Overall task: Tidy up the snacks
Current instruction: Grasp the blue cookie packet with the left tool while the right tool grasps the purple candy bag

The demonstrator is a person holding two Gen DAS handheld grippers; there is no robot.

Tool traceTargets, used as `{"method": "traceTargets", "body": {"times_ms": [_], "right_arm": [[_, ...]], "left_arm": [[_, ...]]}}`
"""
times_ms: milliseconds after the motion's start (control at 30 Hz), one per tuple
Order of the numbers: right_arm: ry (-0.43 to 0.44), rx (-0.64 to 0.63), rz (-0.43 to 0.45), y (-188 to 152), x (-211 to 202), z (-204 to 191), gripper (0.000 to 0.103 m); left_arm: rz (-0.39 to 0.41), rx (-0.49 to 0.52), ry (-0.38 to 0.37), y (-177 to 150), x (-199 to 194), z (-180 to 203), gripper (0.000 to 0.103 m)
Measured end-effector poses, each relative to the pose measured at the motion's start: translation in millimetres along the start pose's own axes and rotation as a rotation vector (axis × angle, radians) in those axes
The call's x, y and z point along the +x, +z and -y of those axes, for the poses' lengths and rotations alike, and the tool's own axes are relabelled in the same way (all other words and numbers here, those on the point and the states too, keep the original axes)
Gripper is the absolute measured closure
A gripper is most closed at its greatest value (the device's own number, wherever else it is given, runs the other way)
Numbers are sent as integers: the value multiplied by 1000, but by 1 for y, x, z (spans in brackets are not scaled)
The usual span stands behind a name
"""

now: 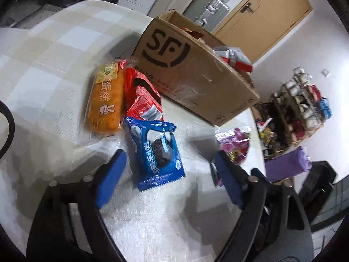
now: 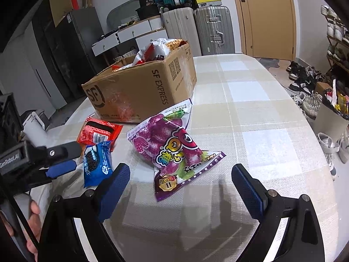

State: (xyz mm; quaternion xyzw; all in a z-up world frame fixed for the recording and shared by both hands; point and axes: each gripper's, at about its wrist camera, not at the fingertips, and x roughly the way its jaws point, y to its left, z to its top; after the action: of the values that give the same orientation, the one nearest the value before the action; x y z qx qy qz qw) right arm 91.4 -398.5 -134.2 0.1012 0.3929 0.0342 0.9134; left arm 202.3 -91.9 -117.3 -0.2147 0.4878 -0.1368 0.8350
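The blue cookie packet (image 1: 156,154) is seen lying flat on the table (image 1: 43,69), directly ahead of the left gripper (image 1: 172,175); both blue pads of that gripper are spread wide and nothing is held between them; the packet sits in the gap line between the pads, a little nearer the left-hand pad, with its near serrated edge just past the pad tips. Its long axis is judged to run roughly along the gripper's forward direction, tilted slightly to the right as it comes nearer, so a closing across its short width would be favoured.

Beyond the packet, a red wafer packet (image 1: 142,97) touches its far end, and an orange cake bar (image 1: 104,100) lies just beside that on the left; the cardboard box (image 1: 192,69), already holding other snacks, stands behind them and is taken to be the place where things are gathered.

The right gripper (image 2: 181,184) is likewise held wide open and empty; a purple candy bag (image 2: 172,148) lies straight ahead of it on the table, crumpled, its long axis running away toward the box, with its near corner between the pad tips.

From the right wrist view the cookie packet (image 2: 97,163) is seen well off to the left, close to the left gripper (image 2: 62,168); the left hand is therefore judged nearer to it, the right nearer to the bag.
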Motion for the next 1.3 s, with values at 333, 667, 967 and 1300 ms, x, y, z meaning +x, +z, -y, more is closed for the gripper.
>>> {"method": "traceTargets", "body": {"times_ms": [333, 667, 967, 1300], "right_arm": [[43, -21, 13, 1, -6, -7, 7], [45, 64, -11, -1, -7, 20, 7], [100, 187, -91, 1, 6, 47, 7], [104, -41, -133, 27, 29, 7, 7]], "left_arm": [[-55, 79, 291, -1, 32, 37, 21], [-77, 83, 454, -3, 57, 61, 26], [-12, 100, 440, -15, 40, 59, 61], [-45, 160, 357, -43, -2, 39, 62]]}}
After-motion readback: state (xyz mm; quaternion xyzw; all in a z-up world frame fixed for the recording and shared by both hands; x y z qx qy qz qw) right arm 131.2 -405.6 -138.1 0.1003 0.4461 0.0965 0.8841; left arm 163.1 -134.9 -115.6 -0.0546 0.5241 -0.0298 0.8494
